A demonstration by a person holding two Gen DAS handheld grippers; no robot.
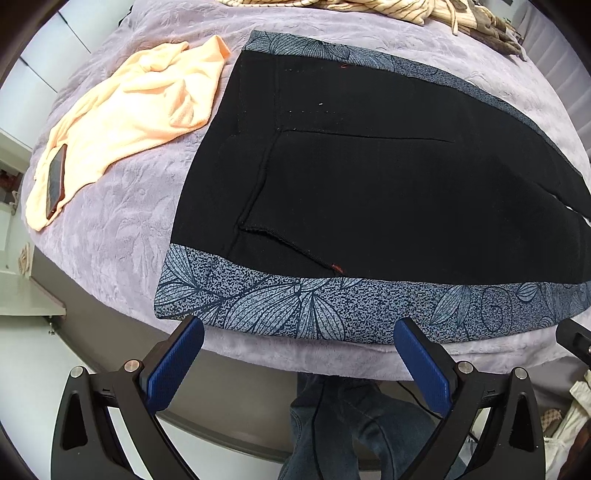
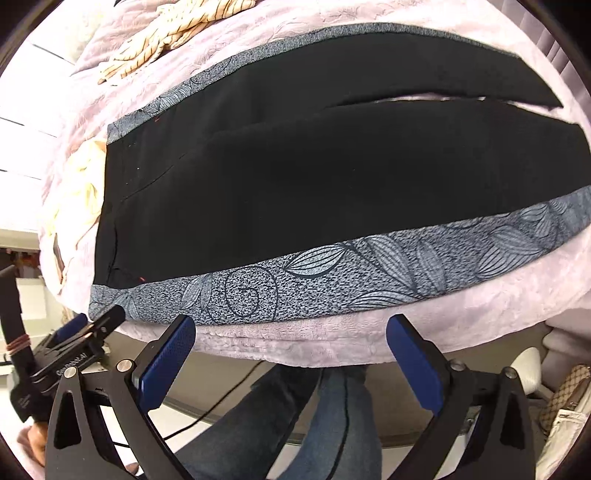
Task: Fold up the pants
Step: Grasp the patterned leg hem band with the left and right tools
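Note:
Black pants (image 1: pixel 369 177) with blue-grey leaf-print side stripes (image 1: pixel 332 306) lie flat on a lilac bed cover (image 1: pixel 122 221), waistband to the left. In the right wrist view the pants (image 2: pixel 314 177) stretch to the right, with the two legs parting at the far right. My left gripper (image 1: pixel 299 328) is open and empty, hovering just off the near printed edge by the waist. My right gripper (image 2: pixel 291 326) is open and empty, just off the near printed stripe (image 2: pixel 369 273) further along the leg. The left gripper's finger (image 2: pixel 107 321) also shows in the right wrist view at the lower left.
A peach towel (image 1: pixel 140 110) with a phone (image 1: pixel 56 181) on it lies left of the pants. Striped cream clothing (image 1: pixel 388 9) is heaped at the bed's far side. The bed's near edge (image 1: pixel 314 358) runs just below the pants. The person's jeans-clad legs (image 2: pixel 314 417) stand below it.

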